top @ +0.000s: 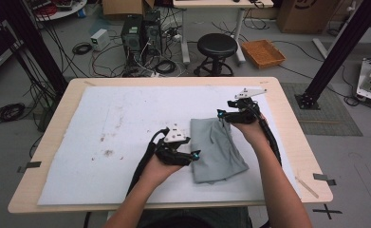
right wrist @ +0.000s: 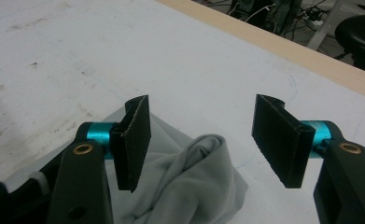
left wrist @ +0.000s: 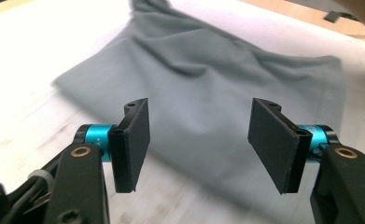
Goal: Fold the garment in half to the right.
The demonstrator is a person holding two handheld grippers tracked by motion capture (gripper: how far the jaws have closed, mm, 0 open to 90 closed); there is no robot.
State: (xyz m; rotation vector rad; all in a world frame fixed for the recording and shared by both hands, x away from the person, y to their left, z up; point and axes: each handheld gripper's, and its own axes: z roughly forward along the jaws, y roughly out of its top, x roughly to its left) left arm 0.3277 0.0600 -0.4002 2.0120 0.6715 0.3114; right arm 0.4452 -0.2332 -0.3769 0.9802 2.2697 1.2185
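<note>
A folded grey cloth point(top: 217, 149) lies on the white mat, right of centre. My left gripper point(top: 196, 155) hovers at the cloth's left edge, open, with nothing between its jaws; in the left gripper view the cloth point(left wrist: 208, 88) spreads out beyond my left gripper point(left wrist: 199, 142). My right gripper point(top: 219, 114) sits at the cloth's far corner, open as well. The right gripper view shows a bunched corner of the cloth point(right wrist: 189, 182) below my right gripper point(right wrist: 201, 140), untouched by the jaws.
The white mat point(top: 126, 128) covers most of the wooden table point(top: 55, 118) and carries a few dirty marks at left. Beyond the table stand a black stool point(top: 216, 47), computer towers point(top: 140, 33) with cables, and an orange tray point(top: 263, 53).
</note>
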